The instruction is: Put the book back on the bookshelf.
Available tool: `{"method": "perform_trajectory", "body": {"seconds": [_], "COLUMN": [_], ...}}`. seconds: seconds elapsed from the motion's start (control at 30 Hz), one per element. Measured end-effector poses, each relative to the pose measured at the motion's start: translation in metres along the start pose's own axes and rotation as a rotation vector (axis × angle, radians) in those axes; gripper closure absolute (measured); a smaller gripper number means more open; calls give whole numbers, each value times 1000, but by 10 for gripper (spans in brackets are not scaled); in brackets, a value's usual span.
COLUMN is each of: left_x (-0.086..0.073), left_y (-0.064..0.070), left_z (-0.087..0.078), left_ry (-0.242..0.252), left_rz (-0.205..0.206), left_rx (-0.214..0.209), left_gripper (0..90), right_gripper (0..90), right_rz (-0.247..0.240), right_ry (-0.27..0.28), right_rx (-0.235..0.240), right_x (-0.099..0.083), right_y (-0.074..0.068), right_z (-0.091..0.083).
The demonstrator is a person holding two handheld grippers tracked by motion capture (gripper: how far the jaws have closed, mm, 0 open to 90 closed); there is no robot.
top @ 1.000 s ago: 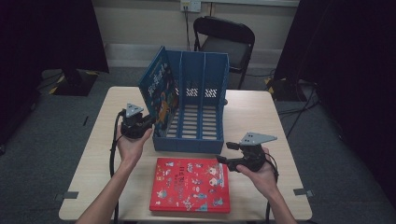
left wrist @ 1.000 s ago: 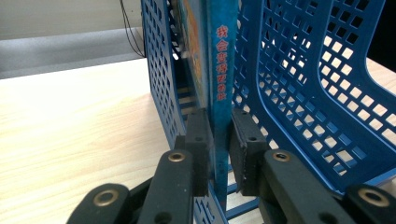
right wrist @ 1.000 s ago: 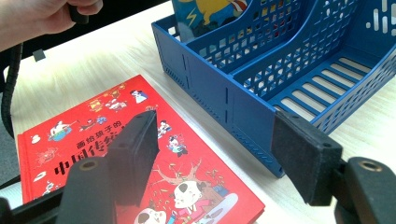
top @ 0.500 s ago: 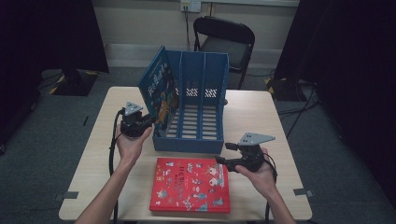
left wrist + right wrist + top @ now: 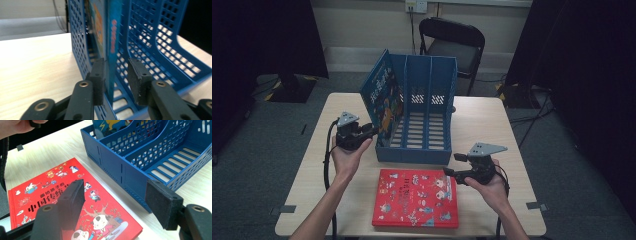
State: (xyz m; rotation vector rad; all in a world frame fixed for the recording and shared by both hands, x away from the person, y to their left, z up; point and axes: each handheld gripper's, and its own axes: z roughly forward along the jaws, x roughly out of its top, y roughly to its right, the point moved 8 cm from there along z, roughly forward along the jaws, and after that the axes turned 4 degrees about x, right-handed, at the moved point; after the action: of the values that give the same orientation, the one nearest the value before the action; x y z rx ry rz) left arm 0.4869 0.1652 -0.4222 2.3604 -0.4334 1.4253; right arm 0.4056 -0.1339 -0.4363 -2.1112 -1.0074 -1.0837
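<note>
- The blue book (image 5: 111,47) is stood upright in the leftmost slot of the blue file rack (image 5: 427,150), its spine bracketed by the left gripper (image 5: 115,75), whose jaws are parted narrowly, one pad touching.
- The right gripper (image 5: 120,202) is held wide open over the near-right corner of the red book (image 5: 416,197), which is laid flat near the rack.

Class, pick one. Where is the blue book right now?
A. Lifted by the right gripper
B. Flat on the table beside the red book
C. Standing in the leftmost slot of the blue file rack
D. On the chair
C: the blue book stands upright in the blue file rack, in its leftmost slot, with the left gripper open around its spine.
</note>
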Motion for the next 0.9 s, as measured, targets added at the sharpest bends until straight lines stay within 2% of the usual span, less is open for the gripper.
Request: {"method": "perform_trajectory", "body": {"seconds": [0.2,0.4,0.47,0.63,0.7,0.73,0.83,0.9], "left_x": [-13,-28,-37,-58,-66,-71,-84,-91], "left_y": [8,15,19,27,32,34,40,43], "left_z": [-14,-23,-26,-31,-30,-30,-29,-29], "left_ry": [-22,-66,-83,-128,-151,-165,-200,-220], "left_rz": [44,79,77,96,111,132,140,129], "left_rx": [-86,-104,-121,-130,-146,-147,-173,-187], "left_gripper": [698,742,743,694,681,683,682,674], "right_gripper": [322,321,324,332,340,343,345,342], "right_rz": [4,12,14,13,7,6,13,28], "right_ry": [-13,-39,-50,-96,-109,-111,-118,-123], "right_rx": [-8,-19,-18,-16,-20,-17,-16,-15], "right_x": [-5,-16,-22,-38,-43,-46,-53,-57], "right_y": [-1,-2,-3,-7,-9,-10,-9,-8], "right_z": [1,1,0,5,7,9,13,15]}}
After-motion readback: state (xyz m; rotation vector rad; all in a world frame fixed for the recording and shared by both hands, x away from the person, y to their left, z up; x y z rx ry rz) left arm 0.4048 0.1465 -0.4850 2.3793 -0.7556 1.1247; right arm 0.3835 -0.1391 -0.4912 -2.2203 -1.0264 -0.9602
